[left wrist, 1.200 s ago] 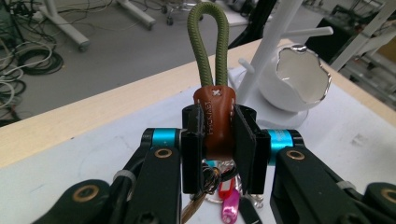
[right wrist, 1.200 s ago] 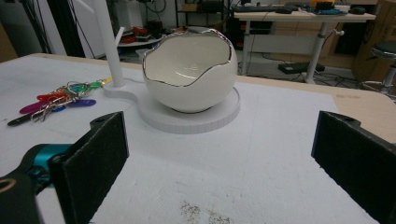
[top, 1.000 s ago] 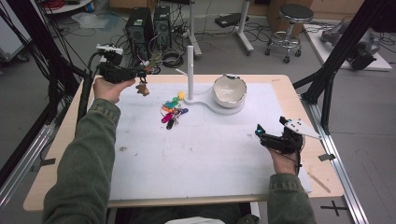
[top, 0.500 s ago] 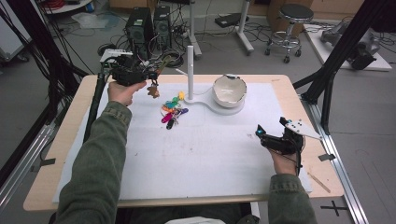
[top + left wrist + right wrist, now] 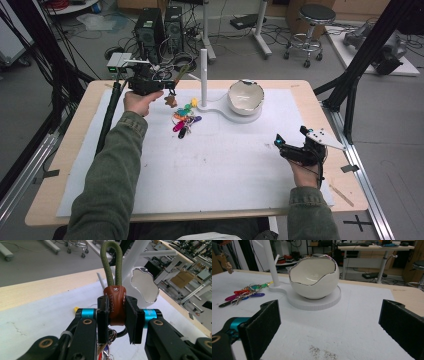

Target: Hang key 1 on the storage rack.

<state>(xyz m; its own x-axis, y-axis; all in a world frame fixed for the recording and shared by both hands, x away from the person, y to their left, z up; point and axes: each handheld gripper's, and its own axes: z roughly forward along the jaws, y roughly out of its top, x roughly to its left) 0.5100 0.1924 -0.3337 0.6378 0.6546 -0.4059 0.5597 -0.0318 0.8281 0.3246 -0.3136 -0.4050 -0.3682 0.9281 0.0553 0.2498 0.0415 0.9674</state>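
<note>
My left gripper point(image 5: 167, 84) is shut on the brown leather tab point(image 5: 114, 305) of a keychain. Its green cord loop point(image 5: 111, 263) sticks up past the jaws, toward the white pole point(image 5: 203, 76). A small brown charm point(image 5: 171, 101) dangles under the gripper, above the table. The pole point(image 5: 130, 258) stands just behind the loop, apart from it. A bunch of coloured keys point(image 5: 184, 120) lies on the mat by the pole's foot. My right gripper point(image 5: 292, 139) rests at the right of the mat, open and holding nothing, facing the white bowl point(image 5: 314, 278).
The bowl point(image 5: 246, 96) sits on the white stand base point(image 5: 322, 303) that also carries the pole point(image 5: 270, 262). A white mat point(image 5: 210, 170) covers most of the wooden table point(image 5: 65, 145). Black frame legs flank both sides; computers and a stool stand beyond.
My left gripper has carried the keychain to the right, closer to the pole. The right gripper has stayed put.
</note>
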